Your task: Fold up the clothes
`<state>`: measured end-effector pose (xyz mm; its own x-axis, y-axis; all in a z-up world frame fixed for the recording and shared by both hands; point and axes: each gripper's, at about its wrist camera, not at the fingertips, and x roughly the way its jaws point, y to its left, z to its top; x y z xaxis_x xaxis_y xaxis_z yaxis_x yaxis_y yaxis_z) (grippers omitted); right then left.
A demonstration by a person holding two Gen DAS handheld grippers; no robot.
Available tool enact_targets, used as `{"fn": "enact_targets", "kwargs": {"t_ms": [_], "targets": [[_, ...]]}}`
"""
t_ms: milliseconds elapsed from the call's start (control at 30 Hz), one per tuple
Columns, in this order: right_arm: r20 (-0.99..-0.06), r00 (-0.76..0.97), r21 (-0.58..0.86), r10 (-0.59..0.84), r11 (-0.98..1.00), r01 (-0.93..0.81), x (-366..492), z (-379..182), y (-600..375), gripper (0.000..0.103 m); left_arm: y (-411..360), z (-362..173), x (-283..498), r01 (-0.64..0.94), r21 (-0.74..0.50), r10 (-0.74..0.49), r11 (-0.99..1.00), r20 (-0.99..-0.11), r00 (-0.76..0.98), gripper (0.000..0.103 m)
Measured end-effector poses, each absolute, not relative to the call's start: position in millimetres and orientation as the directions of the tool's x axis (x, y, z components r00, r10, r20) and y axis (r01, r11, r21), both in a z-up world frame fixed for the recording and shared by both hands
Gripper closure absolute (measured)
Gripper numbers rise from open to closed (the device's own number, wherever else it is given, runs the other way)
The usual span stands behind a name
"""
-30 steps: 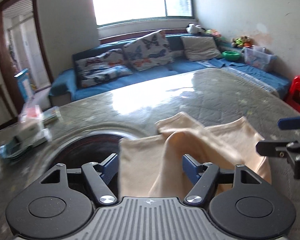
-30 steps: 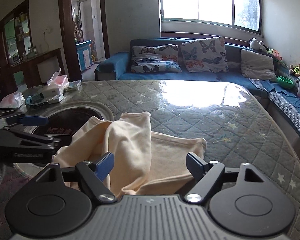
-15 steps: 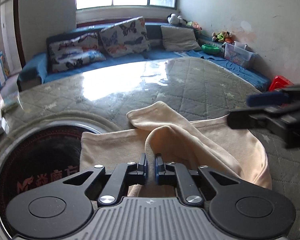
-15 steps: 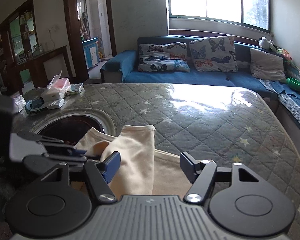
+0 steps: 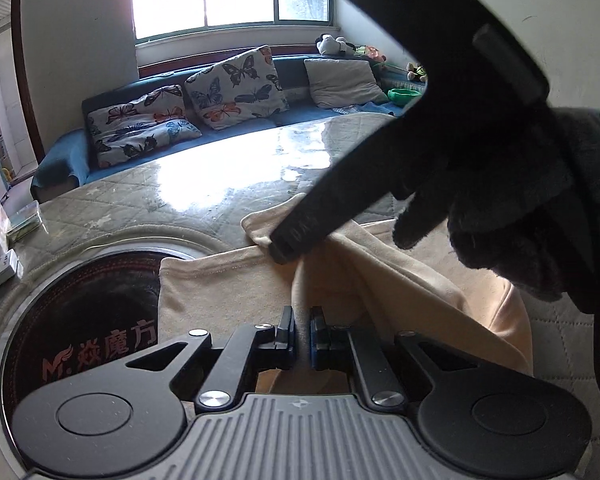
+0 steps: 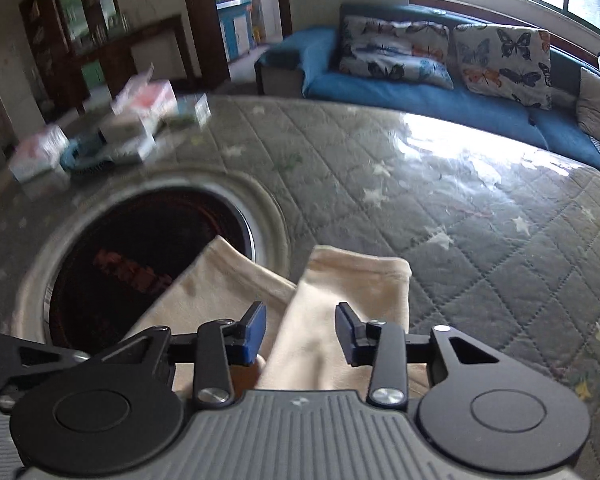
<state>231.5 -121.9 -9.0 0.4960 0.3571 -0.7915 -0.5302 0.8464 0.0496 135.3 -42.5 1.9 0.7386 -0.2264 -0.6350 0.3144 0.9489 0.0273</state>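
A cream garment (image 5: pixel 228 288) lies crumpled on the quilted grey table cover, partly over a dark round hob. My left gripper (image 5: pixel 301 330) is shut on a raised fold of the garment. My right gripper (image 6: pixel 301 332) is open, its blue pads on either side of the garment's sleeve (image 6: pixel 340 304), which stretches forward. In the left wrist view the right gripper's body and the gloved hand (image 5: pixel 520 200) reach in from the upper right, with a fingertip at the sleeve end (image 5: pixel 284 250).
The dark round hob (image 6: pixel 140 248) is set in the table under the garment's left part. Tissue packs and boxes (image 6: pixel 112 128) sit at the table's far left. A blue sofa with butterfly cushions (image 5: pixel 228 92) stands behind the table.
My left gripper closed on the garment fold and holds it. My right gripper swung over to the left, came down onto the sleeve and narrowed its opening.
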Motion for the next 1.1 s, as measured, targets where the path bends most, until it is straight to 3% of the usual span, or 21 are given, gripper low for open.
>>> {"fn": "enact_targets", "kwargs": {"t_ms": [167, 500, 767, 900, 1000, 1067, 1100], "targets": [[-0.783, 0.543, -0.001, 0.304, 0.872, -0.489, 222.6, -12.5, -135.5, 0.098, -30.2, 9.7, 129.5, 0.27, 0.016, -0.203, 0.963, -0.617, 0.76, 0.096], [-0.595, 0.775, -0.019, 0.215, 0.96, -0.281, 149.6, 31.4, -220.6, 0.1, 34.7, 47.2, 82.6, 0.084, -0.035, -0.09, 0.996, -0.526, 0.846, 0.097], [-0.521, 0.851, 0.024, 0.056, 0.998, -0.05, 85.5, 32.5, -299.7, 0.1, 93.9, 52.4, 38.6, -0.084, -0.064, 0.039, 0.994, -0.514, 0.857, 0.1], [-0.509, 0.86, 0.061, -0.034, 0.995, 0.075, 53.8, 23.9, -337.1, 0.1, 84.6, 51.5, 34.6, -0.045, -0.045, 0.015, 0.998, -0.527, 0.85, 0.098], [-0.546, 0.831, 0.067, -0.105, 0.984, 0.168, 37.6, 7.6, -365.1, 0.1, 66.3, 50.5, 42.8, 0.004, -0.029, -0.019, 1.0, -0.525, 0.851, 0.094], [-0.558, 0.823, 0.068, -0.109, 0.982, 0.177, 35.1, 3.6, -368.2, 0.1, 53.4, 49.7, 50.7, 0.034, -0.014, -0.036, 0.999, -0.524, 0.851, 0.083], [-0.562, 0.82, 0.07, -0.107, 0.982, 0.176, 34.5, 2.4, -368.3, 0.1, 47.0, 49.3, 55.5, 0.048, -0.004, -0.043, 0.999, -0.524, 0.85, 0.065]]}}
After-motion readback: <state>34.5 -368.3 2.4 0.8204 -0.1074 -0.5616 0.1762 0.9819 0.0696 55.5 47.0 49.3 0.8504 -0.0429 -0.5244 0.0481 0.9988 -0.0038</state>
